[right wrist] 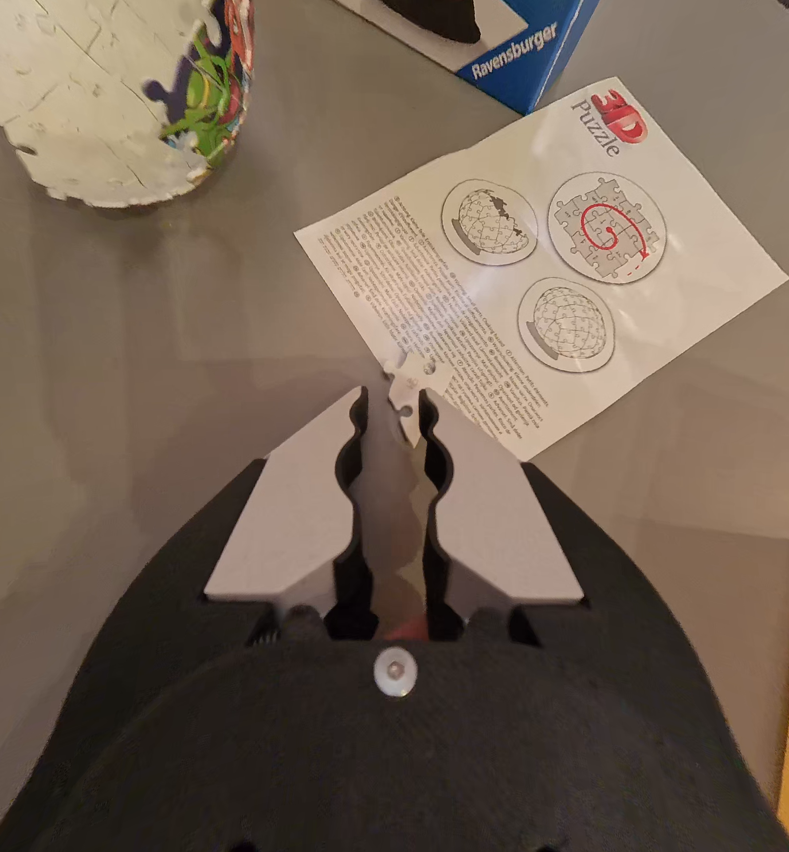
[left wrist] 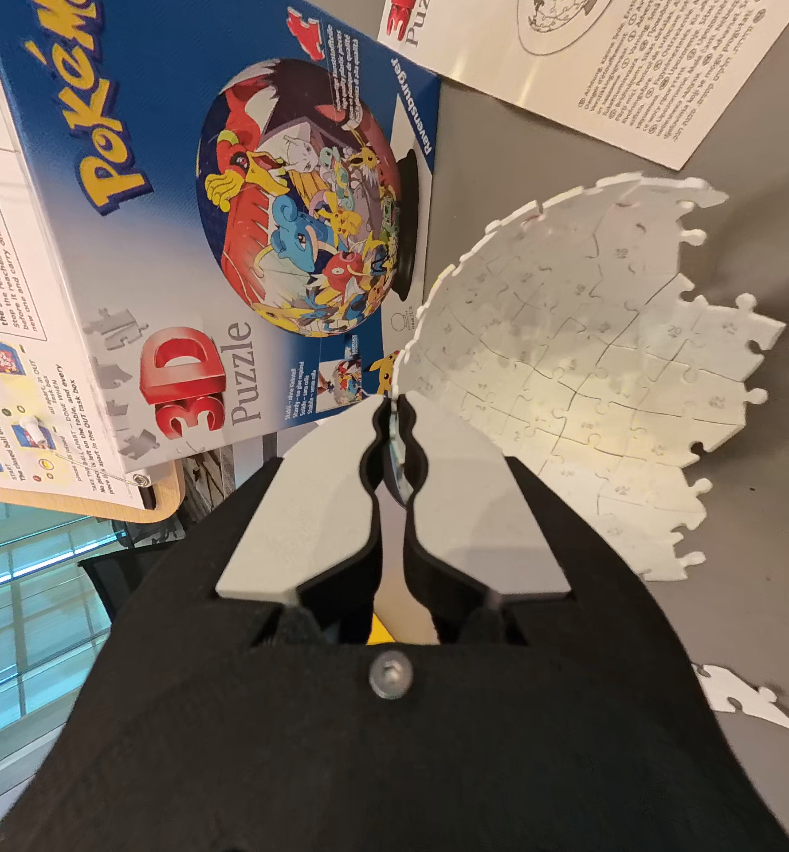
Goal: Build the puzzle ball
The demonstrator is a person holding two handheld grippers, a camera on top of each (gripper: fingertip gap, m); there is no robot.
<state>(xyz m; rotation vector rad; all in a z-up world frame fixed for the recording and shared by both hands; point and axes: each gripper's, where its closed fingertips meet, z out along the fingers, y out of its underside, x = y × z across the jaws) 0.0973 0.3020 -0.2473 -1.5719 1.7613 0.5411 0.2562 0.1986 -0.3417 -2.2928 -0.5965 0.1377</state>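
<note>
Pinching the rim of the half-built puzzle shell (left wrist: 590,369), the left gripper (left wrist: 394,405) has its jaws pressed tight on that edge, the shell's white inside fanning out ahead and to its right. The right gripper (right wrist: 394,396) holds 1 loose puzzle piece (right wrist: 406,382) between its tips, jaws nearly together. Best to steady the shell and line the piece's tabs up before pressing. Ahead lie the instruction leaflet (right wrist: 544,276) and puzzle box (left wrist: 226,221) on a grey table (right wrist: 153,322).

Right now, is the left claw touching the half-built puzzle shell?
Touching. The left wrist view shows the left claw shut on the rim of the puzzle shell, its edge pinched between the two fingers with no gap.
</note>
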